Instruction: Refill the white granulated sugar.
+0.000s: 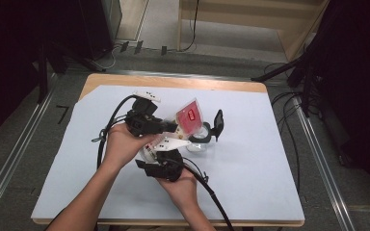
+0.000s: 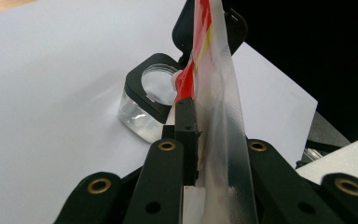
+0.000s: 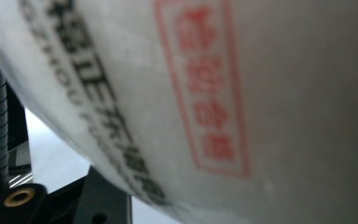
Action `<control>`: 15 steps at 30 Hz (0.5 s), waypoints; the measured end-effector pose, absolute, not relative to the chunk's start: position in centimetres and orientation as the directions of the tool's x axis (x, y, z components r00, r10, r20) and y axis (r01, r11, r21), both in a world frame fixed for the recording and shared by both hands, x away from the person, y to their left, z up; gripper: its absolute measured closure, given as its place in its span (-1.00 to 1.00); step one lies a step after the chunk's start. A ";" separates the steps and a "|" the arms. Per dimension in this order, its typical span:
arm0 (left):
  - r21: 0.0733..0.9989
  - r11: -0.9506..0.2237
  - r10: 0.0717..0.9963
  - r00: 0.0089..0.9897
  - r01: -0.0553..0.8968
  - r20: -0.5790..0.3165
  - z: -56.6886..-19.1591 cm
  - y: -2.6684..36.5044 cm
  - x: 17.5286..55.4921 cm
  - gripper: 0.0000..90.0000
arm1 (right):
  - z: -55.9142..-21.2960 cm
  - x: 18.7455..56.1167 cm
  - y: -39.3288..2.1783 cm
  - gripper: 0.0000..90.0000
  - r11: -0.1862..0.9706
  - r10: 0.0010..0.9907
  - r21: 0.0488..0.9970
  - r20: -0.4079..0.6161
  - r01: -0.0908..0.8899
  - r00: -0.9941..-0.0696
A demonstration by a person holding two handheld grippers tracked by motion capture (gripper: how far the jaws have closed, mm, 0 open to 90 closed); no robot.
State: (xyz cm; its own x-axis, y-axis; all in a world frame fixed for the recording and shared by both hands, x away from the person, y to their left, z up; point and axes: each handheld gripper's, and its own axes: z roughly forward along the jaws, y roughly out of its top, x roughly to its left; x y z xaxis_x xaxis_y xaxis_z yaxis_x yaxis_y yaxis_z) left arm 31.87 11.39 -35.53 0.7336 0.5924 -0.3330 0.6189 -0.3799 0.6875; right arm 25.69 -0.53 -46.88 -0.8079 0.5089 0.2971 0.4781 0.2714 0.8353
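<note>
My left gripper [image 1: 172, 126] is shut on the lower edge of a clear packet with red contents [image 1: 189, 115], which stands upright over the table. In the left gripper view the packet [image 2: 216, 93] rises edge-on between the jaws of the left gripper [image 2: 196, 109]. Just beyond it sits a small clear container with a black rim [image 2: 151, 91], its black lid [image 1: 218, 123] flipped open. My right gripper [image 1: 145, 162] is low and close to the left hand, against a white printed packet [image 3: 214, 93] that hides its jaws.
A pale blue sheet [image 1: 250, 168] covers the wooden table [image 1: 173, 82]. Black cables [image 1: 212, 192] trail from both grippers toward the near edge. Dark stands and cables on the floor flank the table's right side [image 1: 298, 77].
</note>
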 end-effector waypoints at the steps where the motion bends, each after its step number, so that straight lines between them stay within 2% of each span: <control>1: 0.690 -0.376 0.596 0.731 0.619 -0.331 -35.5 11.4 31.9 0.88 | -46.8 25.7 -0.5 0.20 0.269 0.512 0.834 0.300 0.481 -0.805; 3: 0.696 -0.369 0.599 0.730 0.616 -0.329 -35.5 11.3 31.8 0.88 | -46.7 25.8 -0.4 0.29 0.264 0.519 0.834 0.300 0.485 -0.800; 6: 0.710 -0.375 0.594 0.743 0.596 -0.310 -35.4 11.4 31.8 0.88 | -46.6 25.9 -0.3 0.31 0.257 0.514 0.830 0.316 0.495 -0.797; 11: 0.722 -0.381 0.586 0.755 0.577 -0.295 -35.5 11.3 31.7 0.77 | -46.8 26.2 -0.5 0.31 0.237 0.489 0.818 0.366 0.524 -0.792; 15: 0.725 -0.369 0.574 0.756 0.581 -0.314 -35.6 11.2 31.7 0.68 | -46.9 26.5 -1.0 0.31 0.196 0.466 0.809 0.420 0.554 -0.779</control>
State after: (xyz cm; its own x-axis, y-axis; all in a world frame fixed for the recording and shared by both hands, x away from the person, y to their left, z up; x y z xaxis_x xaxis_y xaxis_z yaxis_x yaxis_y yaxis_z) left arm 31.70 11.20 -35.63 0.7562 0.5741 -0.3139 0.5811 -0.3688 0.7255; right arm 26.53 -0.98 -46.90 -0.7786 0.4661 0.4202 0.5541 0.1962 0.8090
